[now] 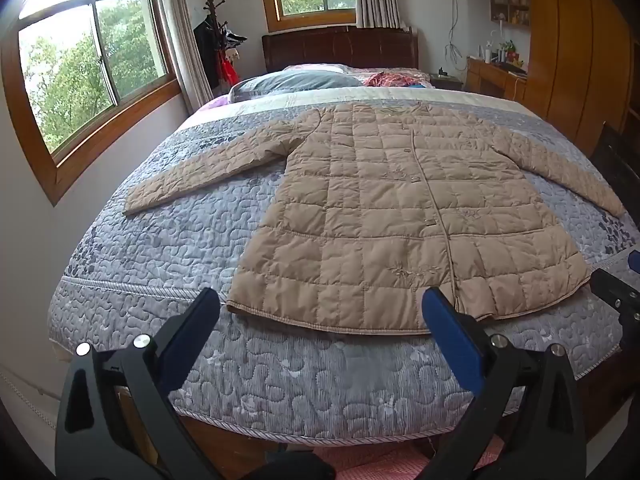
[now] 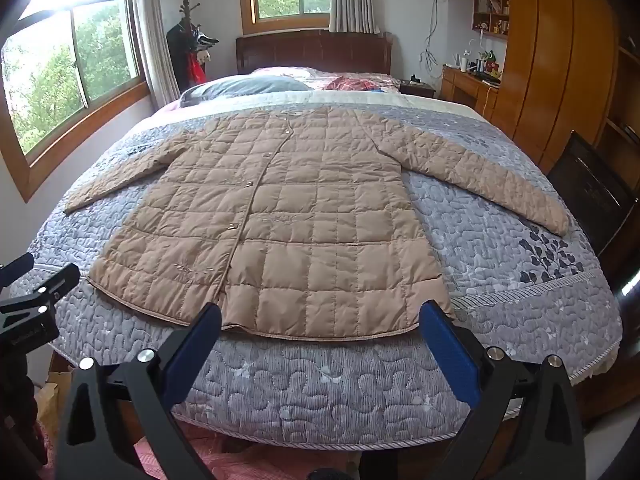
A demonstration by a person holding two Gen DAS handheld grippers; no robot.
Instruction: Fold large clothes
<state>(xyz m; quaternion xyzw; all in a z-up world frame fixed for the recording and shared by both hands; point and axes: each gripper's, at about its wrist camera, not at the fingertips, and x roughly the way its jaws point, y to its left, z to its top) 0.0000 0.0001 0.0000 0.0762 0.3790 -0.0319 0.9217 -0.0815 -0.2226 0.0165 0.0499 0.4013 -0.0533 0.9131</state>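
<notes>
My right gripper [image 1: 624, 280] is cut off at the edge in the left view. The tan coat [image 2: 280, 216] lies flat on the bed [image 2: 320, 392]. Both grippers hover near its near hem, left gripper [image 1: 320, 312] fingers wide apart, right ones too.

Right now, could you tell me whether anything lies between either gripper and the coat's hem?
Nothing visible does. The coat lies flat on the quilt; only bare quilt separates its hem from the open left gripper and open right gripper.
</notes>
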